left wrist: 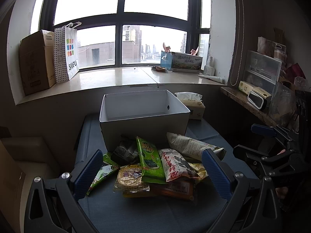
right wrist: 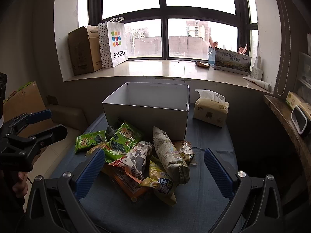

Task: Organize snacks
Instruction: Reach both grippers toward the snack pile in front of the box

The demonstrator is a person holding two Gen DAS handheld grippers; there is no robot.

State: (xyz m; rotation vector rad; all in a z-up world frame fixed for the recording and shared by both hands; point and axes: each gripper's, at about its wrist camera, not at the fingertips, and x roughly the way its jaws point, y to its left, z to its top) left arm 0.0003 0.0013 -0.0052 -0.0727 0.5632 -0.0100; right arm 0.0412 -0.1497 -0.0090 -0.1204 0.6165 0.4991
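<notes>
Both hand-held grippers, left (left wrist: 152, 171) and right (right wrist: 154, 171), gape wide, gripping nothing, above the snack pile (right wrist: 143, 155) on the table (right wrist: 204, 203); behind stands a white box (right wrist: 147, 114), tissue pack (right wrist: 210, 110) beside it.

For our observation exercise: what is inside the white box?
The white box shows only bare inner walls and a strip of floor; its near wall hides the rest of the floor.

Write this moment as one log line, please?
left gripper open, empty | right gripper open, empty | snacks piled before box | box looks empty
</notes>
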